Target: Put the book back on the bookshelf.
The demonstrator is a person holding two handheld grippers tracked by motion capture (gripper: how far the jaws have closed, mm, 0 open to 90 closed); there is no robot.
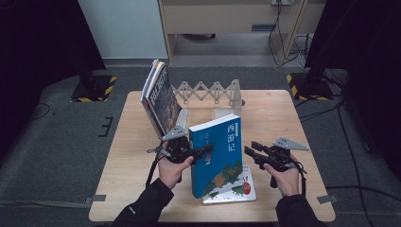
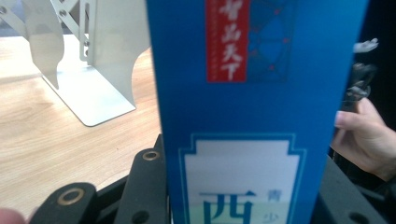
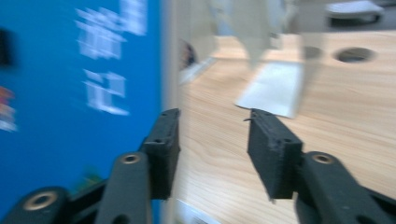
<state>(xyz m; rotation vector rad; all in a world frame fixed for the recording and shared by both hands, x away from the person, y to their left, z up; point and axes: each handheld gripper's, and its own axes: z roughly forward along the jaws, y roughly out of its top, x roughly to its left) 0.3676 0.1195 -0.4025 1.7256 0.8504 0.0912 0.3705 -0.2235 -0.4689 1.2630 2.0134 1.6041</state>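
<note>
The blue book (image 1: pixel 217 156) stands upright near the middle of the tabletop (image 1: pixel 127 156), with its lower edge resting on a thin white picture book (image 1: pixel 234 191) that lies flat there. The left hand-held gripper (image 1: pixel 201 152) holds the blue book from its spine side; in the left gripper view the blue book (image 2: pixel 252 112) sits between the two black jaws, which pinch it on both sides. The right hand-held gripper (image 1: pixel 250 152) is at the other edge of the blue book, just beside it, and its jaws are spread with nothing between them. In the right gripper view the blue cover (image 3: pixel 79 93) is at the left, close to one jaw, and the bare wood of the tabletop (image 3: pixel 219 158) is visible in the gap. Behind the blue book stands a white metal bookend rack (image 1: pixel 213 92), and at its left end a few books (image 1: pixel 158 97) lean, tilted to the left.
</note>
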